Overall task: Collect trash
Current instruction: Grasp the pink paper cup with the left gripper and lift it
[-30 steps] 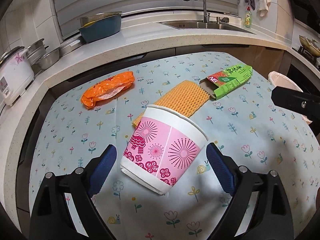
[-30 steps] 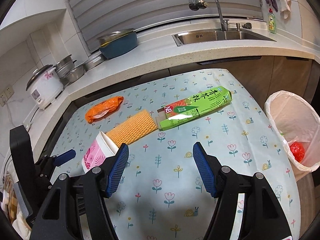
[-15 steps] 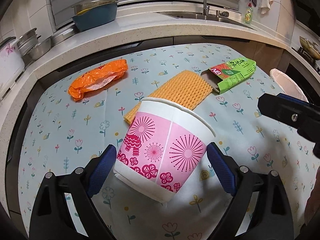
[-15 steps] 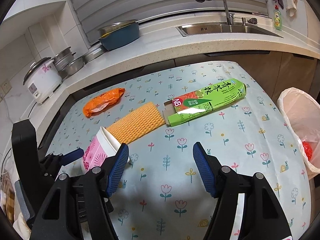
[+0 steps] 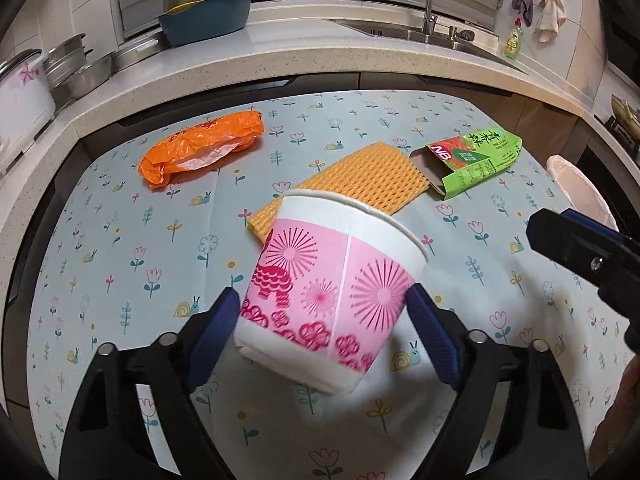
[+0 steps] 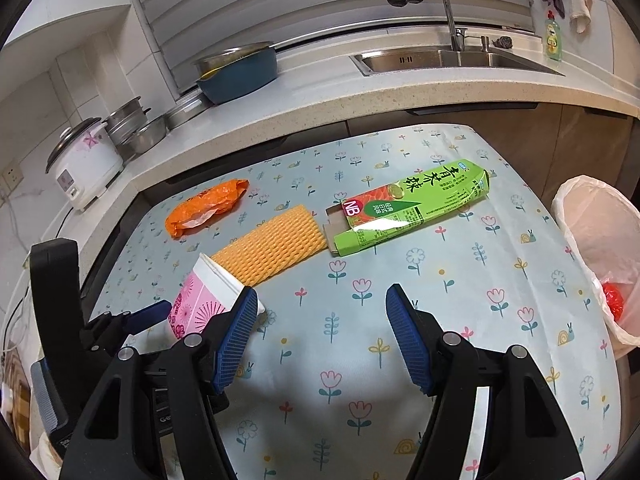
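Observation:
A pink-and-white paper cup (image 5: 332, 280) lies tilted between the blue pads of my left gripper (image 5: 324, 312), which is shut on its lower body; the cup shows in the right wrist view (image 6: 204, 300) too. Beyond it lie an orange foam net (image 5: 360, 184), an orange plastic bag (image 5: 200, 152) and a green carton (image 5: 472, 164). My right gripper (image 6: 322, 332) is open and empty over the floral tablecloth, short of the carton (image 6: 408, 208). A trash bin (image 6: 596, 240) with a white liner stands at the table's right edge.
The kitchen counter (image 6: 360, 96) runs behind the table with a sink (image 6: 448, 60), a blue bowl (image 6: 240, 72), steel pots (image 6: 140, 128) and a rice cooker (image 6: 84, 164). A red piece of trash (image 6: 612, 300) lies in the bin.
My left gripper has moved forward around the cup and closed its pads onto it. The right gripper has drifted slightly forward and stayed open.

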`<state>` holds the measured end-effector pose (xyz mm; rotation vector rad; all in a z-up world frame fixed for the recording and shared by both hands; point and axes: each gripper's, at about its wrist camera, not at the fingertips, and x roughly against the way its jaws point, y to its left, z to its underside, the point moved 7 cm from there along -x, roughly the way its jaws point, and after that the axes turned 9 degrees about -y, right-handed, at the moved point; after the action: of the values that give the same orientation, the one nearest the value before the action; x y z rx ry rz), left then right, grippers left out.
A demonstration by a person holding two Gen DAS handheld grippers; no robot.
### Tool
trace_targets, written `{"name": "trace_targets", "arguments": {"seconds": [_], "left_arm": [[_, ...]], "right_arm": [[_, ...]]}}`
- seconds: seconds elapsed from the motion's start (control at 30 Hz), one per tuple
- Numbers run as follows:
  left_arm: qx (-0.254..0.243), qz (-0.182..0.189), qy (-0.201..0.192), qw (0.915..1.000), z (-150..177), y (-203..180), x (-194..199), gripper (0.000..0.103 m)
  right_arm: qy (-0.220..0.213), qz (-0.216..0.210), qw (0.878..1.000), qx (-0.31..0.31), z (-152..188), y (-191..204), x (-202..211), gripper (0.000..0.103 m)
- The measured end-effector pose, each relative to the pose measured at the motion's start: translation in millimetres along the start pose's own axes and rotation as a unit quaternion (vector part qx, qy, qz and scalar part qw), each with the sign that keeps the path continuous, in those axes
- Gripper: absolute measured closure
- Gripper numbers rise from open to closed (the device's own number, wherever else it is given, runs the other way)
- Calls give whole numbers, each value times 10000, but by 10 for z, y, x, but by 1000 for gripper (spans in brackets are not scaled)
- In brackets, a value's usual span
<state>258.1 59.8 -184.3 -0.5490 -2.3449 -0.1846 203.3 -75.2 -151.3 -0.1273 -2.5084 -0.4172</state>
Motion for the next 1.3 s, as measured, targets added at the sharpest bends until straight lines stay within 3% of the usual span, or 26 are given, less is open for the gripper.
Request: {"name": "trace_targets", "arguments": {"seconds": [0.17,0.23,0.33,0.43,0.63,0.83,0.97,1.3], "left_arm": [[154,82,-24,9998,-20,8,96,52],[234,147,-14,9996,-22,18,122,55],[228,184,11,9996,-6,-6,126,51],[267,69,32,9996,1,-4,112,33],[314,-8,91,9995,-4,-14,34,18],[339,17,244,9991,36,-96,-104,18],[400,61,337,9986,83,-130,-137,29],[671,-4,91,9977,78,-51,191,30]], "right_arm": [[29,-35,10000,12,30,35,-9,38],[31,-47,10000,22,33,57,-10,38],[18,-57,10000,33,32,80,3,38],[-11,-49,10000,30,20,72,27,38],[-31,-8,10000,-11,0,7,22,38],[8,12,10000,-51,14,-59,-37,38],[46,9,10000,-72,36,-97,-70,38],[28,-54,10000,-40,29,-46,-19,38]]}}
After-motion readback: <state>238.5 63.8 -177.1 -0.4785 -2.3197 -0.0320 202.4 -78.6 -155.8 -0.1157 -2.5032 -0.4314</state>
